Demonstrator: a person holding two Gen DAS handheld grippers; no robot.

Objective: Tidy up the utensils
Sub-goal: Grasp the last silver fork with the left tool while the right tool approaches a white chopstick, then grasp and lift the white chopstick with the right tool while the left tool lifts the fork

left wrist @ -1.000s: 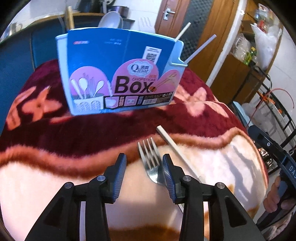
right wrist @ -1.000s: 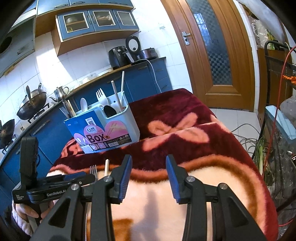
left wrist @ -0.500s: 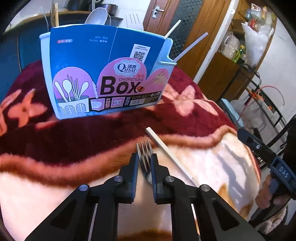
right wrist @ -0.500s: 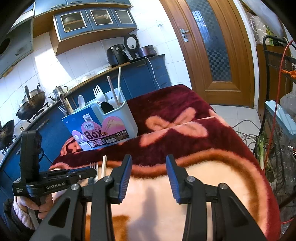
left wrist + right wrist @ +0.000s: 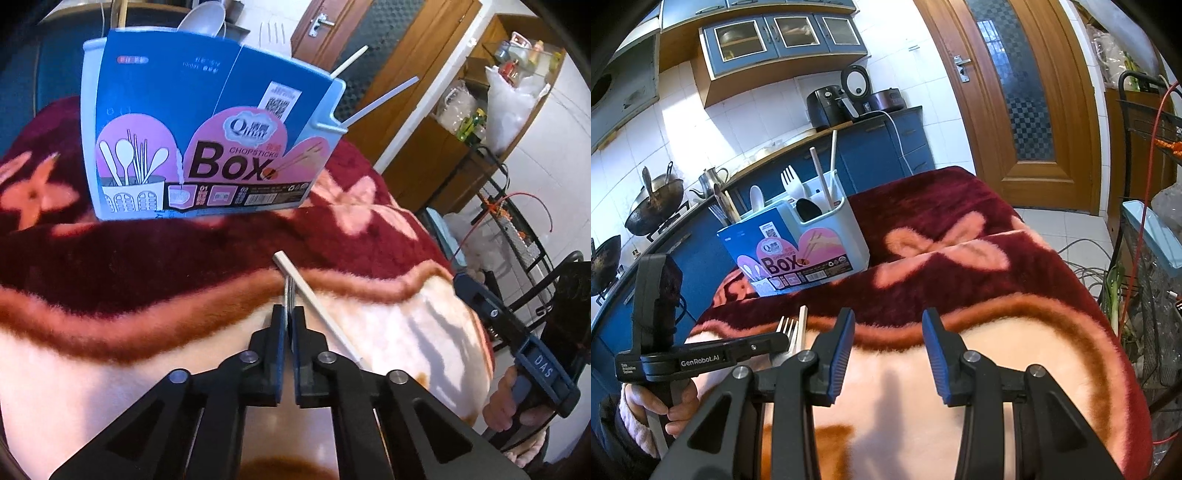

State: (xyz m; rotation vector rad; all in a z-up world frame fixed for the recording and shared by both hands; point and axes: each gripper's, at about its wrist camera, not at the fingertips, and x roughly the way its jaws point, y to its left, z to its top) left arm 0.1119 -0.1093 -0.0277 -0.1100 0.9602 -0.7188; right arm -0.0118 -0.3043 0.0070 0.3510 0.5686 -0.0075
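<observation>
Steel fork [image 5: 289,295] edge-on, tines [image 5: 788,326] seemingly rightward-visible only.

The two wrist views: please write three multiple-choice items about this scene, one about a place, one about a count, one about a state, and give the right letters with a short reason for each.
1. Where does the pale wooden chopstick on the plush red and cream blanket lie?
A. Just beside the metal fork
B. Inside the box
C. On the floor

2. How many loose utensils lie on the blanket, outside the light blue plastic utensil box?
A. Two
B. Four
C. None

3. What state is the left gripper in?
A. Wide open over the blanket
B. Shut on the fork
C. Shut on the chopstick

Answers:
1 A, the chopstick runs right alongside the fork.
2 A, only the fork and one chopstick show there.
3 B, its jaws have just closed and the fork's tines stick out between the pads.
</observation>
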